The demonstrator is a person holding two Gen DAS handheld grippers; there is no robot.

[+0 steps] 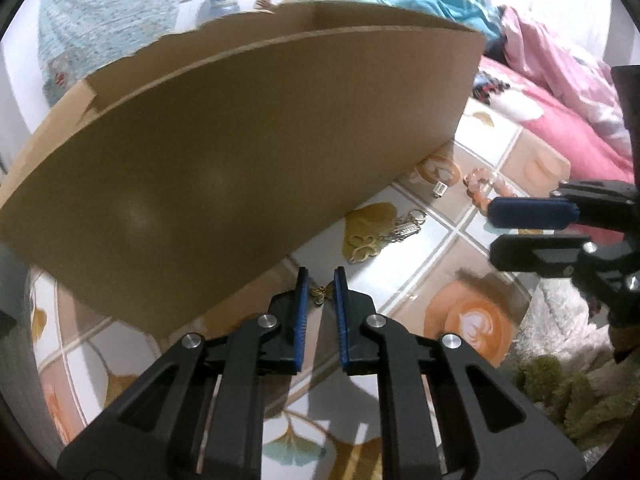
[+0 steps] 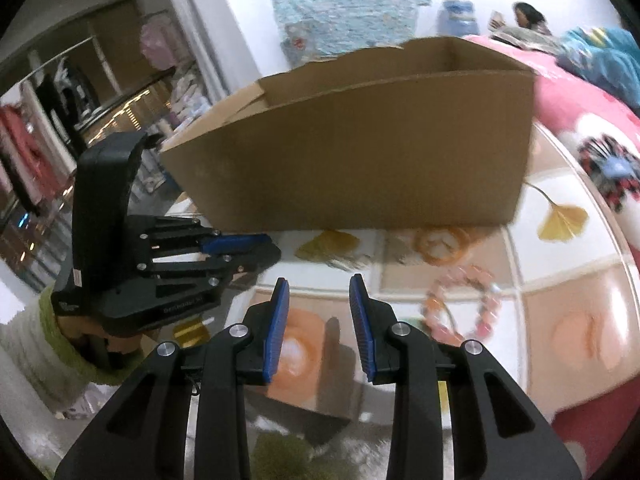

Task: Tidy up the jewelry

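1. Left gripper point(image 1: 321, 280) low over a tiled-pattern tabletop point(image 1: 460, 256), fingers narrowly parted with a small brass butterfly charm point(image 1: 322, 294) lying in the gap; whether the pads touch it cannot be told, but nothing looks clenched yet. Probably lined up this way to pinch the charm from both sides.
2. Open cardboard box point(image 1: 240, 168) standing just beyond the charm, top open, likely the place for sorted pieces.
3. Further right along the box's foot: a bunch of metal keyrings point(image 1: 404, 228), a tiny tagged item point(image 1: 439, 189), and a pink beaded bracelet point(image 1: 486, 186) lying flat, all apart from the box wall.
4. Right gripper point(image 2: 319, 284) held above the table, fingers spread wide and empty, with the bracelet point(image 2: 464, 308) just to its right; seemingly waiting for its turn.
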